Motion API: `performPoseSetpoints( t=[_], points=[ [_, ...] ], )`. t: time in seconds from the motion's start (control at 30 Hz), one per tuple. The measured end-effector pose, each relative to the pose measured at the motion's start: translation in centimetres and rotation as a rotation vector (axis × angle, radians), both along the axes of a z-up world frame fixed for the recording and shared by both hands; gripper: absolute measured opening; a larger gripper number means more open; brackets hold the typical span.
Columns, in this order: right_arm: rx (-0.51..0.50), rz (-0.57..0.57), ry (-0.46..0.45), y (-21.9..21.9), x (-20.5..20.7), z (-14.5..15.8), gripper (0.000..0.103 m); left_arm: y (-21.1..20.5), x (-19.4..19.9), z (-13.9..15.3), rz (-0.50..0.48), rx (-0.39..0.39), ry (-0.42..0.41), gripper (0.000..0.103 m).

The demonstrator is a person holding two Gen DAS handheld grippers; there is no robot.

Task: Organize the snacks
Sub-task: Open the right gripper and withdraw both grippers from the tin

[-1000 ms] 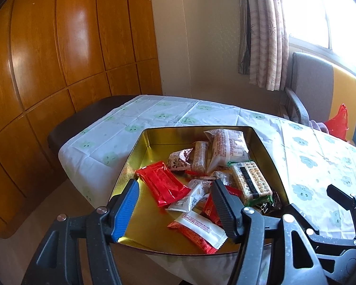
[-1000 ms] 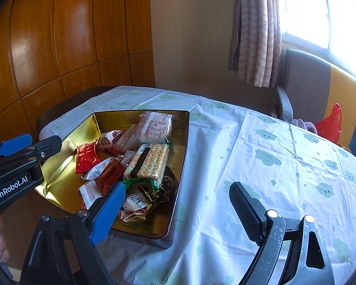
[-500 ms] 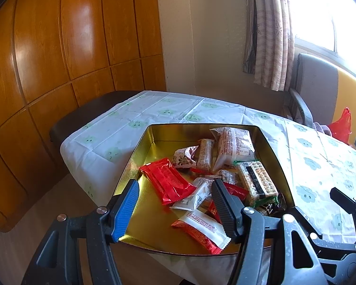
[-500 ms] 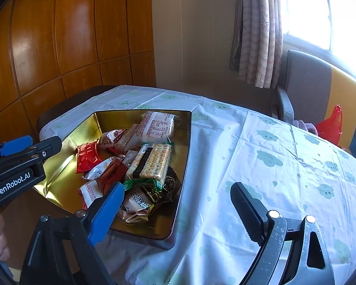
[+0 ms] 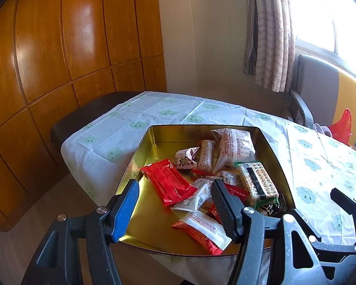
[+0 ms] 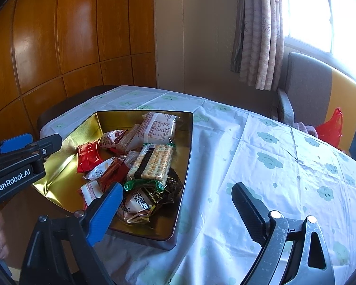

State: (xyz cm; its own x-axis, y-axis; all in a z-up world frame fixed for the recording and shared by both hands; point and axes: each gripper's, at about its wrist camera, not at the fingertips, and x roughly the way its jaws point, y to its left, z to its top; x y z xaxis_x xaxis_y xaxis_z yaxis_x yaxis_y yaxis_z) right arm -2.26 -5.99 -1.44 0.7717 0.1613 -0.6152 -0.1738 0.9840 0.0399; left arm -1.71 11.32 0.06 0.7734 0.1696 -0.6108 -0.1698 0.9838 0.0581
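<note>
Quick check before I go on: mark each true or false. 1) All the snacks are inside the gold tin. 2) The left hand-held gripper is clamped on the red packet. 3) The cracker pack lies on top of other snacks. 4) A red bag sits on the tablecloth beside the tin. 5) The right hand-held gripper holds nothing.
1) True: every snack in view lies inside the gold tin.
2) False: the left hand-held gripper is open above the tin, holding nothing; the red packet lies loose.
3) True: the cracker pack rests on the pile.
4) False: the red bag is on the chair beyond the table.
5) True: the right hand-held gripper has its jaws opening, nothing between them.
</note>
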Motion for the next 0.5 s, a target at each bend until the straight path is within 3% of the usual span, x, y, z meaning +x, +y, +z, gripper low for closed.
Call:
performPoseSetpoints(
  t=[0.5],
  points=[
    [-0.002,0.000,-0.002,0.01,0.00,-0.03,0.095,-0.03,-0.01,-0.12,0.000,-0.003,0.000,0.064]
  ],
)
